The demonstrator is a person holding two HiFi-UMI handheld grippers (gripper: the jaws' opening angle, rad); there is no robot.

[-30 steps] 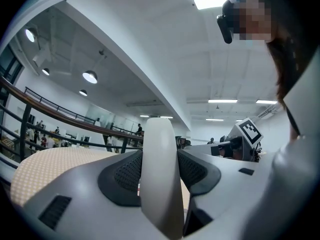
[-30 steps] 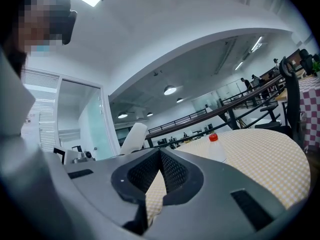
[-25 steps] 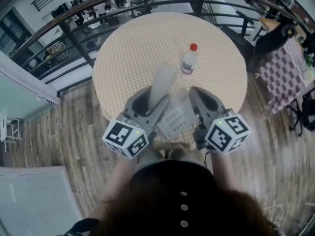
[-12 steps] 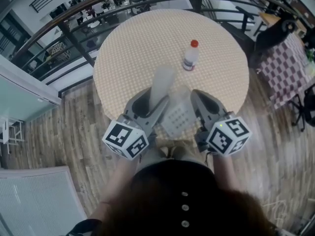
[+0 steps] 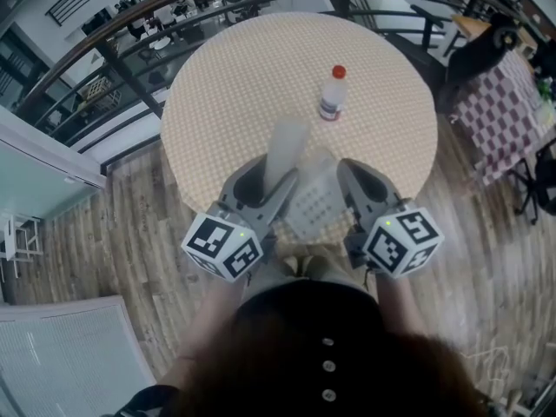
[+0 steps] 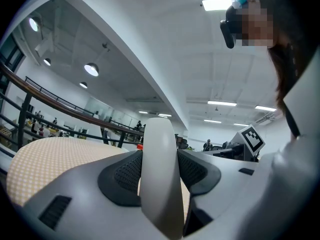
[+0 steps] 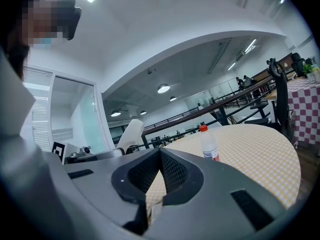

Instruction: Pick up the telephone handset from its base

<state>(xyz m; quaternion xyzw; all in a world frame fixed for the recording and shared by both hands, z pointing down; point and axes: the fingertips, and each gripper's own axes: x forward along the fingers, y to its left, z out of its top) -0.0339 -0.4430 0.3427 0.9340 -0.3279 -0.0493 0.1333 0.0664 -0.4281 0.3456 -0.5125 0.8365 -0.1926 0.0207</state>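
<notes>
A white telephone handset point(image 5: 285, 150) stands up between the jaws of my left gripper point(image 5: 276, 179), which is shut on it; in the left gripper view the handset point(image 6: 158, 174) fills the gap between both pads. The phone base point(image 5: 314, 205), pale with a keypad, lies on the near edge of the round table point(image 5: 252, 76), between my two grippers and below the raised handset. My right gripper point(image 5: 349, 170) hovers at the base's right side. In the right gripper view its jaws meet at the tips with nothing between them point(image 7: 160, 153), and the handset point(image 7: 131, 133) shows to the left.
A plastic bottle with a red cap point(image 5: 332, 94) stands upright on the checked tablecloth beyond the base, also seen as the bottle point(image 7: 209, 145). A dark railing point(image 5: 130, 68) curves behind the table. A purple-checked table point(image 5: 508, 120) and chairs are at the right, over wooden floor.
</notes>
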